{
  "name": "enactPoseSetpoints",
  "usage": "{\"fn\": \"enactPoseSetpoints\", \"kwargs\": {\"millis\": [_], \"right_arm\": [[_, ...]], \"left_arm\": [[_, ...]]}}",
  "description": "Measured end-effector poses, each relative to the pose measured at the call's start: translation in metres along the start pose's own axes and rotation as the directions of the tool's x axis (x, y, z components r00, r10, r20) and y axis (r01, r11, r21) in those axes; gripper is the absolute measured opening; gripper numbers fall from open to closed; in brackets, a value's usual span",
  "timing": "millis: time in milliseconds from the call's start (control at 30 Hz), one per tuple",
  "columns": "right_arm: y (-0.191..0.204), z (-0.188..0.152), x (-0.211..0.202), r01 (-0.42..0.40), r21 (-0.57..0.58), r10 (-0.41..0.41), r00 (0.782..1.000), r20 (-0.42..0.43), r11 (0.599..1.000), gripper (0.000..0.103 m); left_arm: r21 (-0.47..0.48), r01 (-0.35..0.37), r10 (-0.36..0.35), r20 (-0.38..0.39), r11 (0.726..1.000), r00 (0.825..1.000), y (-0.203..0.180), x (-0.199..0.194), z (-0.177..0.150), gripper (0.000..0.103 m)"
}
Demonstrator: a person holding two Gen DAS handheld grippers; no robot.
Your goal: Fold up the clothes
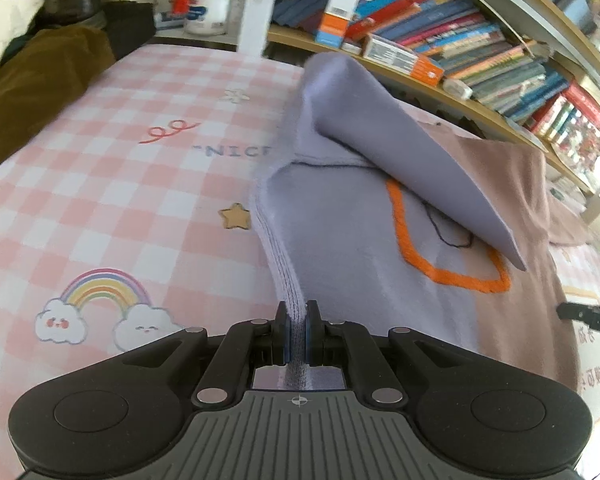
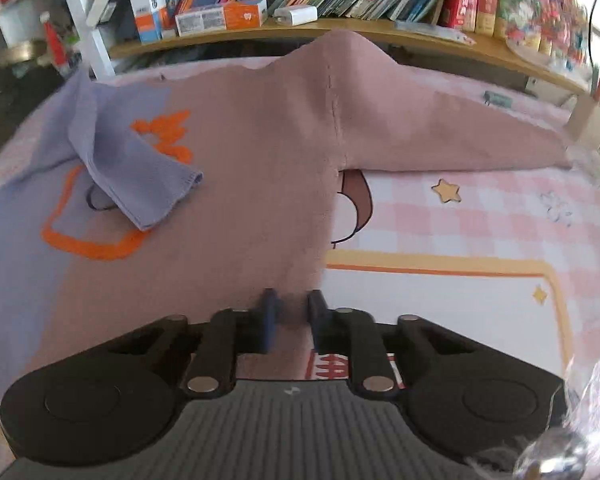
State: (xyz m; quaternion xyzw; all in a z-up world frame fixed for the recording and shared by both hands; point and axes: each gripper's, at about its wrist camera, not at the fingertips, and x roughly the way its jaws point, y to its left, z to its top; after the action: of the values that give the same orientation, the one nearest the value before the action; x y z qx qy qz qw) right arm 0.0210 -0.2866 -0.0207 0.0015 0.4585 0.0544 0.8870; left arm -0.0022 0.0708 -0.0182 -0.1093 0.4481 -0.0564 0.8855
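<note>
sweater judged soft, floppy, light; best held at hem. left gripper jaws clamped on purple hem; right gripper jaws closed on pink hem.

Daylit bookshelf behind pink checked bedsheet

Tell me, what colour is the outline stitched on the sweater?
Bright orange stitched outline on the sweater; clearest in the left wrist view.

Sweater hem hidden beneath right gripper, bookshelf perhaps motion-blurred, book titles unreadable
</note>
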Motion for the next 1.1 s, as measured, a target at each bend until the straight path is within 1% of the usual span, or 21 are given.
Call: {"fn": "enactPoseSetpoints", "kwargs": {"millis": [100, 200, 300, 367, 433, 533, 600, 700, 867, 967, 1100], "right_arm": [[-0.018, -0.009, -0.008, 0.035, 0.069, -0.035, 0.999, -0.001, 0.997, 0.003], [-0.026, -0.025, -0.02, 0.109, 0.075, -0.109, 0.994, -0.012, 0.991, 0.003], [-0.031, -0.039, -0.029, 0.111, 0.075, -0.11, 0.994, -0.008, 0.991, 0.003], [-0.027, -0.038, -0.027, 0.106, 0.064, -0.106, 0.994, 0.006, 0.992, 0.003], [-0.021, -0.031, -0.021, 0.092, 0.044, -0.093, 0.995, 0.02, 0.995, 0.003], [-0.006, -0.013, -0.005, 0.079, -0.031, -0.078, 0.996, 0.047, 0.996, 0.003], [0.003, -0.003, 0.004, 0.07, -0.072, -0.066, 0.996, 0.055, 0.995, 0.003], [0.007, 0.003, 0.006, 0.029, -0.076, -0.026, 0.999, 0.04, 0.997, 0.003], [0.008, -0.005, -0.001, -0.009, -0.048, 0.01, 1.0, 0.02, 0.999, 0.003], [0.014, -0.013, -0.005, -0.019, -0.047, 0.02, 0.999, 0.027, 0.999, 0.003], [0.02, -0.016, -0.008, -0.038, -0.034, 0.039, 0.999, 0.022, 0.999, 0.003]], "left_arm": [[0.05, 0.064, -0.063, -0.012, 0.997, 0.998, -0.02, 0.002, -0.004, 0.005], [0.094, 0.111, -0.109, -0.027, 0.989, 0.994, -0.037, 0.005, -0.012, 0.005], [0.073, 0.122, -0.121, -0.021, 0.99, 0.992, -0.035, 0.005, -0.017, 0.005], [0.031, 0.1, -0.1, -0.016, 0.994, 0.995, -0.024, 0.004, -0.018, 0.005], [-0.007, 0.07, -0.07, -0.022, 0.998, 0.997, -0.011, 0.003, -0.02, 0.005], [-0.032, 0.052, -0.053, -0.021, 0.998, 0.998, -0.004, -0.001, -0.026, 0.005], [-0.012, 0.033, -0.033, -0.02, 0.999, 0.999, -0.004, -0.003, -0.026, 0.005], [0.017, 0.012, -0.012, -0.011, 1.0, 1.0, -0.004, -0.004, -0.025, 0.005], [0.001, -0.019, 0.019, 0.008, 1.0, 1.0, 0.007, -0.003, -0.021, 0.005], [-0.007, -0.031, 0.031, 0.014, 1.0, 0.999, 0.013, -0.002, -0.017, 0.005], [0.006, -0.062, 0.062, 0.023, 0.998, 0.998, 0.014, -0.003, -0.01, 0.005]]}}
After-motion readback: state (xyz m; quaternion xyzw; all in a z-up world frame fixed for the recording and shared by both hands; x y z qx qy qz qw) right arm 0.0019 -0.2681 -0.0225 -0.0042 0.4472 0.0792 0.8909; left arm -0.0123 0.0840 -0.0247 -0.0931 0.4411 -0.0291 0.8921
